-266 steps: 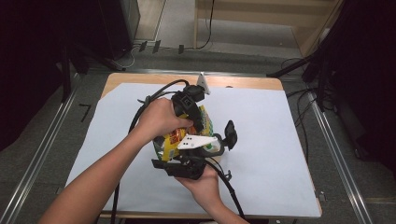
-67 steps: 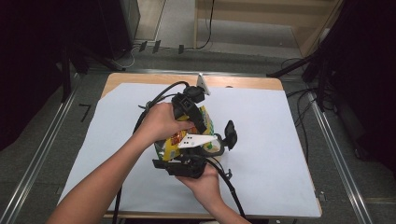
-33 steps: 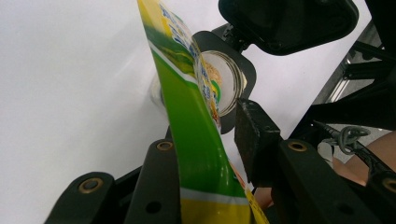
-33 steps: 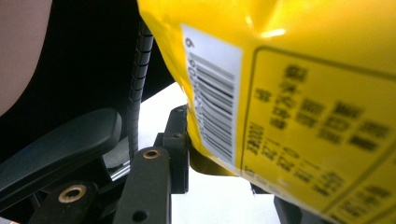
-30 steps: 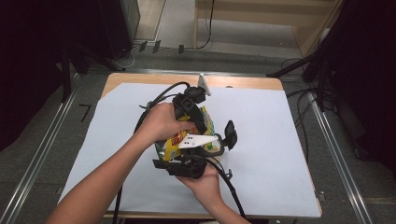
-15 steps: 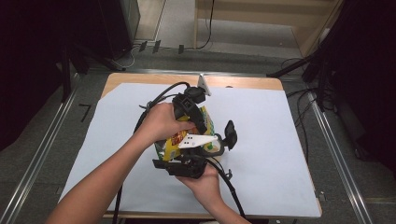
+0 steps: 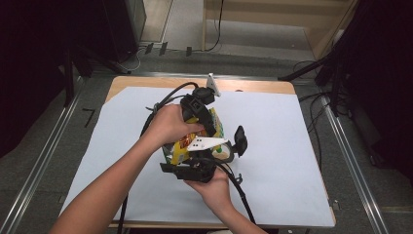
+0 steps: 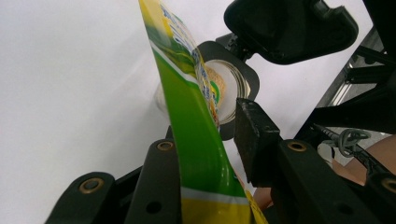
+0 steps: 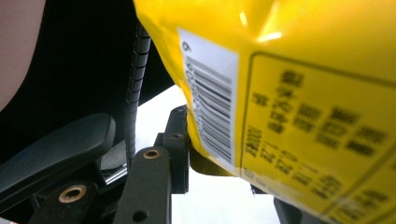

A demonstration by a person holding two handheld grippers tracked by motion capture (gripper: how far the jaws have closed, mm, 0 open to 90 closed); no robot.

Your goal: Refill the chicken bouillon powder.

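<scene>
clearly both tools, left (image 7: 207,114) and right (image 7: 204,163), clamp the yellow packet (image 9: 299,116); barcode visible, print blurred

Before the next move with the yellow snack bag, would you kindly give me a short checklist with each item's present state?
1. Left claw closed on the snack bag: ok, the bag's edge sits between its jaws.
2. Right claw gripping the same bag: ok, the barcode side fills its jaws.
3. Bag lifted above the white sheet: ok.
4. Bag already open: cannot tell.
5. Small clear cup beyond the bag is out of the way: cannot tell.
</scene>
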